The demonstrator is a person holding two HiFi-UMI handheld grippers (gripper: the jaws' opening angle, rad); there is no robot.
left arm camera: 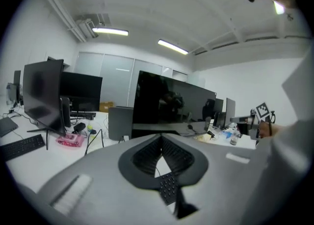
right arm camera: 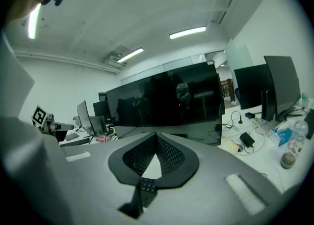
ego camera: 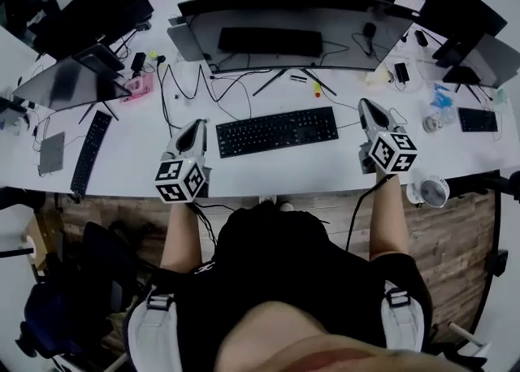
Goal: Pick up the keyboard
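A black keyboard (ego camera: 276, 131) lies flat on the white desk (ego camera: 325, 169), in front of the curved monitor. My left gripper (ego camera: 199, 123) hovers just off the keyboard's left end, jaws shut and empty. My right gripper (ego camera: 363, 103) sits beside the right end, also shut and holding nothing. In the left gripper view the closed jaws (left arm camera: 161, 136) meet at a point, and a strip of keyboard keys (left arm camera: 169, 187) shows below them. The right gripper view has the same closed jaws (right arm camera: 156, 135), with some keys (right arm camera: 146, 187) under them.
A wide curved monitor (ego camera: 292, 25) stands behind the keyboard, with cables (ego camera: 236, 82) running over the desk. A second keyboard (ego camera: 91, 151) and a pink item (ego camera: 138, 86) lie left. A small white fan (ego camera: 433, 192) and another keyboard (ego camera: 478, 120) are right.
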